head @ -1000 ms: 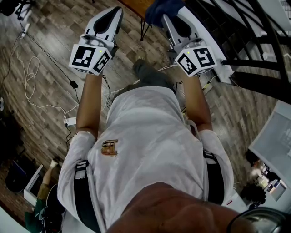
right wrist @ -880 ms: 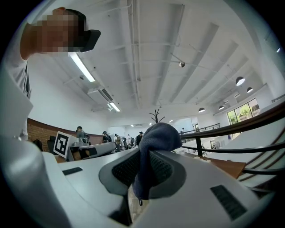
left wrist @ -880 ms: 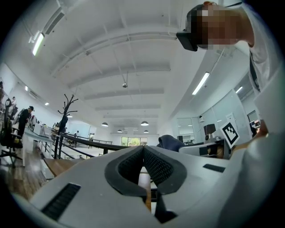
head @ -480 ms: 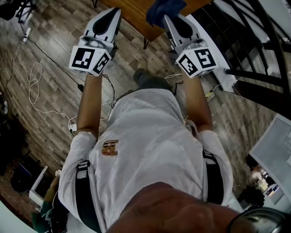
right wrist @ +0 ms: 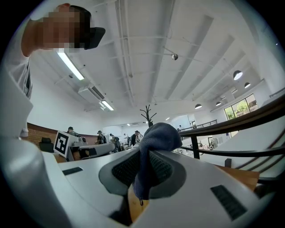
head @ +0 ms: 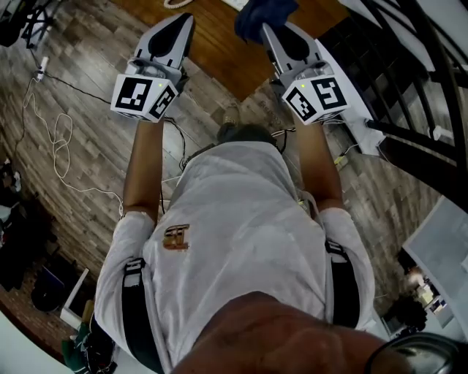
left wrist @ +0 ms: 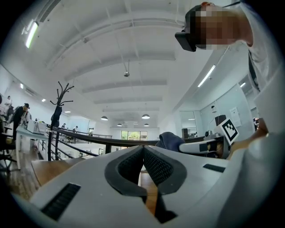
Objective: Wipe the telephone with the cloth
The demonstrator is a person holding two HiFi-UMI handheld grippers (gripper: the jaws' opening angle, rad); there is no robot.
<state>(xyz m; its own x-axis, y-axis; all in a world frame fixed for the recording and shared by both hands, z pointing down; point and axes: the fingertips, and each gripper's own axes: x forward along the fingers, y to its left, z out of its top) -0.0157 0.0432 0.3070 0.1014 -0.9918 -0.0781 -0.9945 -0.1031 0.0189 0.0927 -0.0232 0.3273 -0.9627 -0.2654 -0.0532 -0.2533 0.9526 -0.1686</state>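
My right gripper (head: 268, 31) is shut on a dark blue cloth (head: 263, 14), which bunches over its tip above the wooden table (head: 219, 33). In the right gripper view the cloth (right wrist: 151, 147) hangs pinched between the two black pads. To its left, my left gripper (head: 181, 22) is held at the same height over the table's edge. Its pads meet with nothing between them in the left gripper view (left wrist: 143, 150), where the cloth (left wrist: 171, 140) also shows beside it. A small pale object (head: 174, 3) lies on the table at the frame's top edge, too cut off to identify. No telephone is clearly visible.
A black railing (head: 409, 51) runs along the right. White cables (head: 51, 124) trail over the wooden floor on the left. A white desk (head: 442, 226) stands at the right edge. The person's torso fills the lower half of the head view.
The wooden table has come further into view at the top as the person steps toward it. Both grippers keep their pose, and the cloth stays held.
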